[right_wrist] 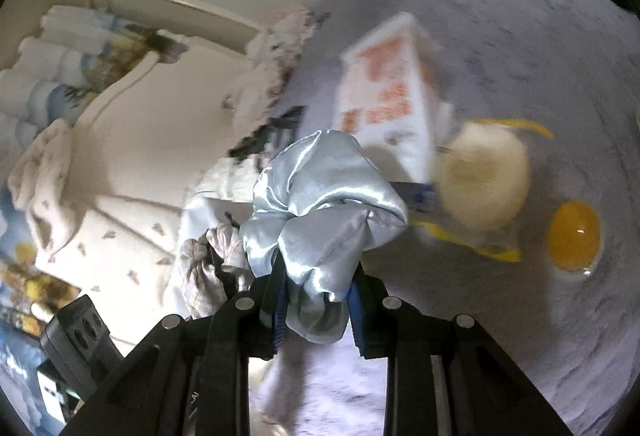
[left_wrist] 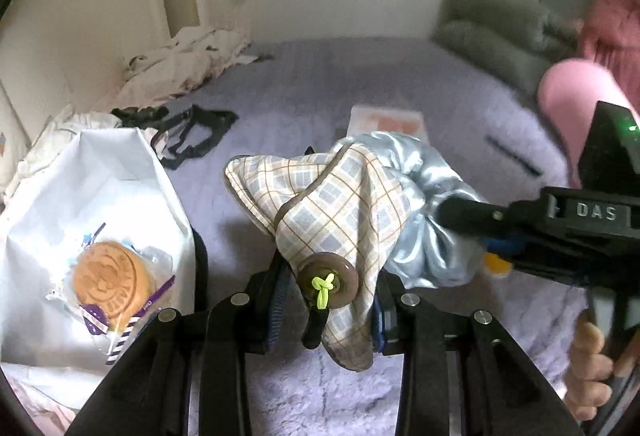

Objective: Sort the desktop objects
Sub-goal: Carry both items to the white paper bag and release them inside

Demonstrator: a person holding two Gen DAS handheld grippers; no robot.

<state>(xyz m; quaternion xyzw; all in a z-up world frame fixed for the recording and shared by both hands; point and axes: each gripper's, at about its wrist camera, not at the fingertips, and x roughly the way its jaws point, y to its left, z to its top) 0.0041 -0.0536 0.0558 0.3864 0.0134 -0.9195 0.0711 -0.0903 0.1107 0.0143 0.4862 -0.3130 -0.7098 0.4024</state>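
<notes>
My left gripper (left_wrist: 330, 310) is shut on a plaid cloth hair tie (left_wrist: 332, 211) with a brown button (left_wrist: 329, 284), held above the purple bedcover (left_wrist: 320, 83). My right gripper (right_wrist: 316, 300) is shut on a pale blue satin scrunchie (right_wrist: 320, 191); it shows in the left wrist view (left_wrist: 432, 236) too, right beside the plaid piece, with the right gripper's body (left_wrist: 560, 224) coming in from the right. A white bag (left_wrist: 80, 203) lies at the left with a wrapped round biscuit (left_wrist: 112, 284) on it.
A white and orange box (right_wrist: 384, 95), a wrapped cream bun (right_wrist: 484, 175) and an orange jelly cup (right_wrist: 574, 236) lie on the bedcover. Black straps (left_wrist: 188, 135), white clothes (left_wrist: 180, 63), a grey pillow (left_wrist: 500, 31) and a pink item (left_wrist: 576, 91) sit farther back.
</notes>
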